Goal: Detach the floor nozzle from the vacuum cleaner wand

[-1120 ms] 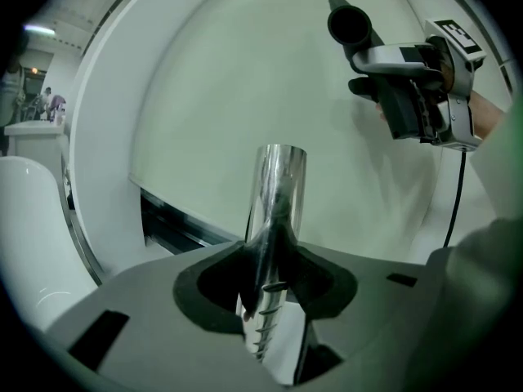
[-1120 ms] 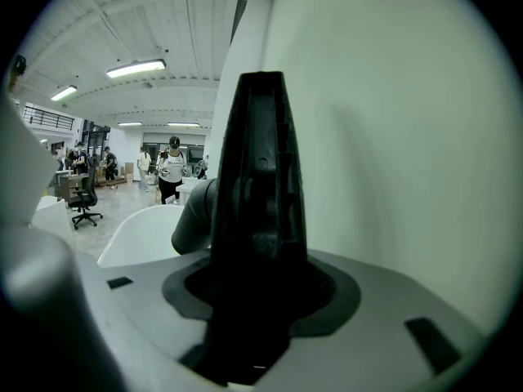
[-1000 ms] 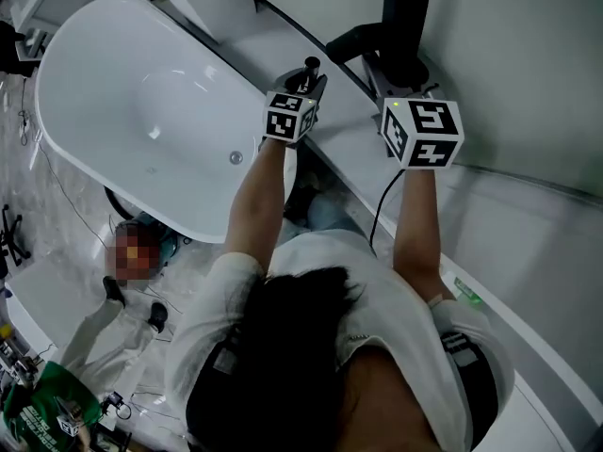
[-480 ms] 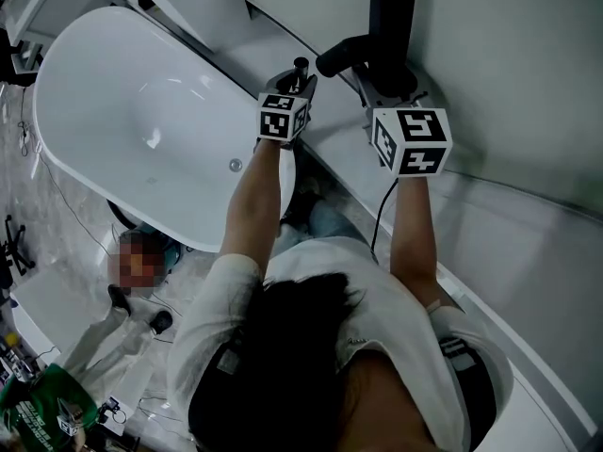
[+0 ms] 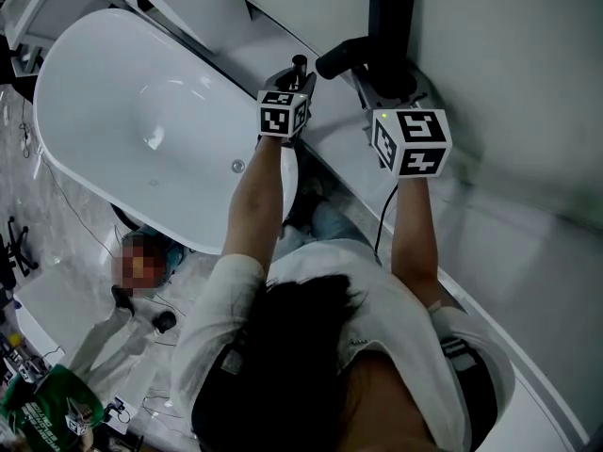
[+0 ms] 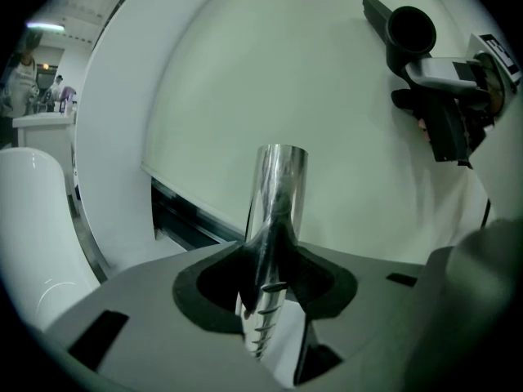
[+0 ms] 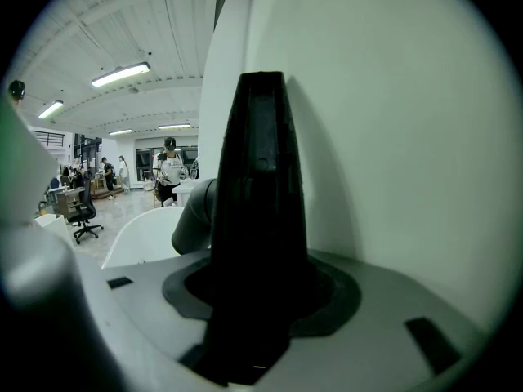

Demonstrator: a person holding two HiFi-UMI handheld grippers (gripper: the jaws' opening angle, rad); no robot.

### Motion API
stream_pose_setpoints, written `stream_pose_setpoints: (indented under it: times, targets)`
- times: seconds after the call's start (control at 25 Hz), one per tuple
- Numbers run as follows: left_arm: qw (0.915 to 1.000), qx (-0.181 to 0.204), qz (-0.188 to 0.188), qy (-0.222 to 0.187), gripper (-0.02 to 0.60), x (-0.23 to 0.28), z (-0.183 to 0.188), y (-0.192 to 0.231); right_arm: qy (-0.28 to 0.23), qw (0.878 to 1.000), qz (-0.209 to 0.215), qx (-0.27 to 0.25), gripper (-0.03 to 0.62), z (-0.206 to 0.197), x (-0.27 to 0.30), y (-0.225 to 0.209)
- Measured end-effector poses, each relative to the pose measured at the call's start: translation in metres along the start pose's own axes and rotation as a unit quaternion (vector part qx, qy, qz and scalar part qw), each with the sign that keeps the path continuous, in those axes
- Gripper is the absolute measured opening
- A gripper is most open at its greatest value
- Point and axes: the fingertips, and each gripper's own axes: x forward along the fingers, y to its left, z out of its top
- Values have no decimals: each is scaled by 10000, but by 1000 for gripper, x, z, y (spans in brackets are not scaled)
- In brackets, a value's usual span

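My left gripper [image 5: 300, 77] is shut on a shiny chrome wand tube [image 6: 275, 211], which stands up between the jaws and whose short end [image 5: 300, 62] shows in the head view. The black floor nozzle [image 5: 391, 22] is in my right gripper [image 5: 388, 88], shut on it; its dark body [image 7: 260, 211] fills the right gripper view. The nozzle's round neck [image 5: 337, 60] points left toward the wand, and its open mouth [image 6: 411, 29] is apart from the chrome tube. Both grippers are held at about the same height, side by side.
A white freestanding bathtub [image 5: 85, 111] lies below at the left. A white curved wall panel [image 5: 528, 83] is behind the grippers. Another person [image 5: 122, 318] crouches on the floor at lower left. A black cable [image 5: 381, 217] hangs from the right gripper.
Both grippers have sunk a little with what they hold. The nozzle's far end, cut off at the frame's top a second ago, is now in view.
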Motion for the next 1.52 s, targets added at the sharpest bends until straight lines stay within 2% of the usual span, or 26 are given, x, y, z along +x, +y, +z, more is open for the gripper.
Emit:
stream_pose_setpoints:
  times: [0.76, 0.96, 1.24, 1.52]
  targets:
    - [9994, -302, 176, 45, 146, 11, 0, 19, 82, 9999, 8, 84, 213, -10, 7, -7]
    - [9991, -380, 211, -23, 197, 2, -2, 16, 31, 9999, 90, 62, 213, -6, 7, -6]
    - [9970, -315, 323, -625, 236, -40, 15, 11, -45, 9994, 51, 336, 213, -17, 3, -5]
    - [9904, -328, 515, -1236, 241, -104, 47, 0, -132, 9989, -11, 458, 213, -12, -4, 2]
